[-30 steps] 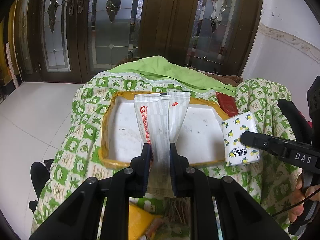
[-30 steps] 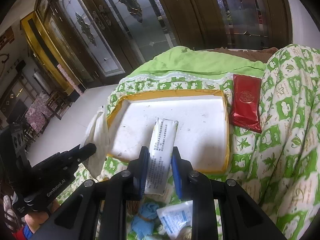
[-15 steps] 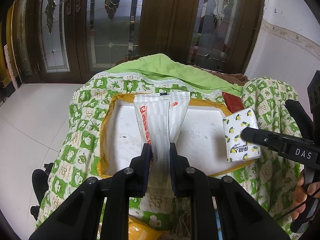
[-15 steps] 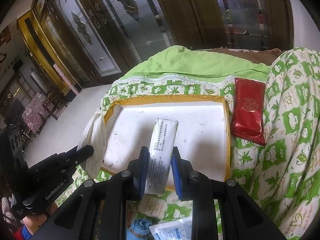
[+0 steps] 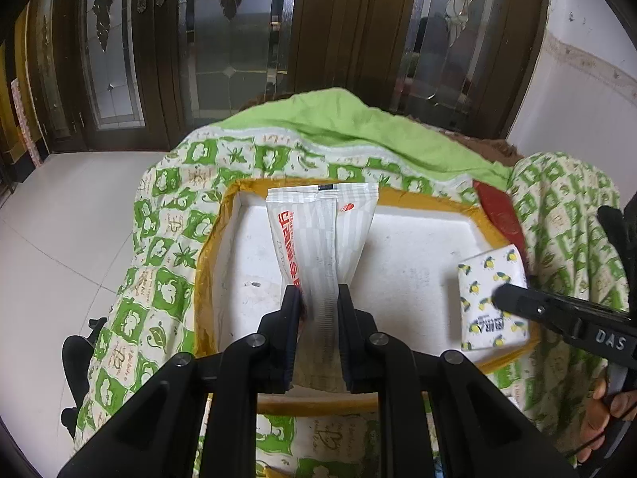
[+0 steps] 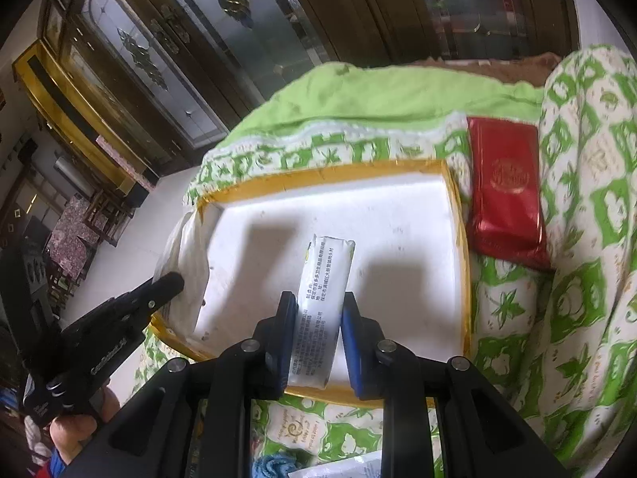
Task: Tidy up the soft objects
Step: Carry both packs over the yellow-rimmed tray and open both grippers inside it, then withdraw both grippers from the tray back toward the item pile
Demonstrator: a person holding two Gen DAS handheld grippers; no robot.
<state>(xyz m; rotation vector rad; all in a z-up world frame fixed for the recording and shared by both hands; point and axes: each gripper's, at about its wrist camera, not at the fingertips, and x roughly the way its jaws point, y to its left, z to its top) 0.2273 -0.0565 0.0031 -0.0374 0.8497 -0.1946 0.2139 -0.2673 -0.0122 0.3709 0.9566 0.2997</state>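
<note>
Both packs I carry hang over the white tray (image 5: pixel 418 263) with the yellow rim, which lies straight ahead of and below both grippers on the green patterned quilt (image 5: pixel 167 247), so what I judge is left is a short lowering. My left gripper (image 5: pixel 318 298) is clamped on a flat white sachet with red lettering (image 5: pixel 318 231); its long axis runs away from me along the fingers, its far end reaching the tray's far rim. My right gripper (image 6: pixel 316 310) is closed on a tissue pack (image 6: pixel 322 279) held edge-on, its long axis also pointing forward over the tray's near half. From the left wrist view that pack (image 5: pixel 491 298) shows white with a lemon print, over the tray's right near corner. Both wrappers look soft and thin, pinched in at the jaws. A red pack (image 6: pixel 505 195) lies outside, just beside the tray's right rim
</note>
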